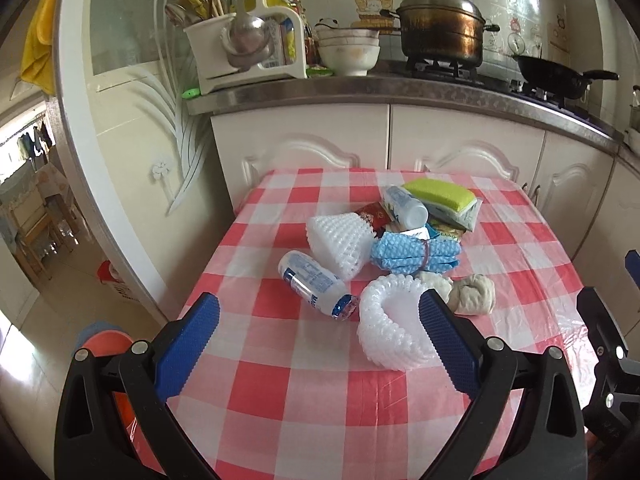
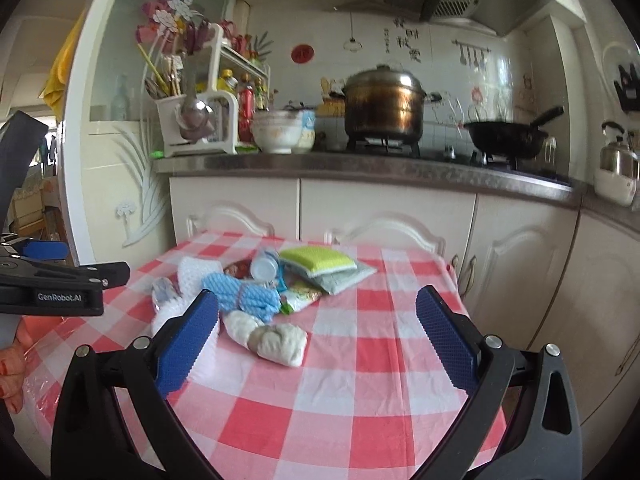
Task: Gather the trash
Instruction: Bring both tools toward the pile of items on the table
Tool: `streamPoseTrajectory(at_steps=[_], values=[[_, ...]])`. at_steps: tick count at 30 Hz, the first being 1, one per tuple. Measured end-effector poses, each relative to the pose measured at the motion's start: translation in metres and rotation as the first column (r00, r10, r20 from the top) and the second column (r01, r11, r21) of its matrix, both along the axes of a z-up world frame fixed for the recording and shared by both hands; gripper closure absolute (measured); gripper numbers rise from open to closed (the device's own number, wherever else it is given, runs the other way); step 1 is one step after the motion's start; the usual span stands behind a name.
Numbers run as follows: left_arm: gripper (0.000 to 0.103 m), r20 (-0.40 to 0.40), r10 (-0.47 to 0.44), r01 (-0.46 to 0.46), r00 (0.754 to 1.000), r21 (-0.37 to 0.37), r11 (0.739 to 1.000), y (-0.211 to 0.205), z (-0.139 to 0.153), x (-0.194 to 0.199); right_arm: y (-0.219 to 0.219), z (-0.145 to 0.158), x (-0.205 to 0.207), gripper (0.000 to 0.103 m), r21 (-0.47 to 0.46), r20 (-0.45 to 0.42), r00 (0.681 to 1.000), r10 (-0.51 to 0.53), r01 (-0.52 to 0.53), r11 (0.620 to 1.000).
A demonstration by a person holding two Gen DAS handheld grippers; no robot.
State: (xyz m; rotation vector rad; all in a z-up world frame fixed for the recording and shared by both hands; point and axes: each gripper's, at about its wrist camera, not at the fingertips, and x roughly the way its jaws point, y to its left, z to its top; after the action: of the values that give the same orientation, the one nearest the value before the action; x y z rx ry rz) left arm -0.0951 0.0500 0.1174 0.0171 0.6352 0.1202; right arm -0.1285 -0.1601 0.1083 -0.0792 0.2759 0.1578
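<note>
Trash pile mid-table on the red-and-white checked plastic tablecloth [image 1: 280, 380], nothing picked up yet.
Best to drop the wide-open, empty left gripper [image 1: 320, 344] straight over the white foam fruit net [image 1: 394, 320] and squeeze gently; right gripper [image 2: 318, 332] also spread wide, empty, near the crumpled whitish tissue wad [image 2: 276, 340].

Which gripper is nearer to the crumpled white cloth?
Right. The right gripper has the crumpled white cloth between its open fingers; the left gripper hovers left of it.

Right view: near foam net [image 2: 170, 312] mostly hidden behind gripper finger [image 2: 188, 344]; bottle [image 2: 162, 290] blurred, label unreadable.
</note>
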Motion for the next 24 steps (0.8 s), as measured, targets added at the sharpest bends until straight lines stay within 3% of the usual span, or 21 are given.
streamPoseTrajectory(at_steps=[10,24], values=[[0.005,0.088,0.011,-0.012,0.996,0.016,1.0,0.018,0.032,-0.041,0.028,0.048,-0.049,0.003,-0.019,0.138,0.99,0.003,0.0,1.0],[0.005,0.204,0.032,-0.037,0.978,0.02,0.999,0.04,0.071,-0.088,0.046,0.092,-0.096,0.003,-0.009,0.193,0.981,0.001,0.001,1.0]])
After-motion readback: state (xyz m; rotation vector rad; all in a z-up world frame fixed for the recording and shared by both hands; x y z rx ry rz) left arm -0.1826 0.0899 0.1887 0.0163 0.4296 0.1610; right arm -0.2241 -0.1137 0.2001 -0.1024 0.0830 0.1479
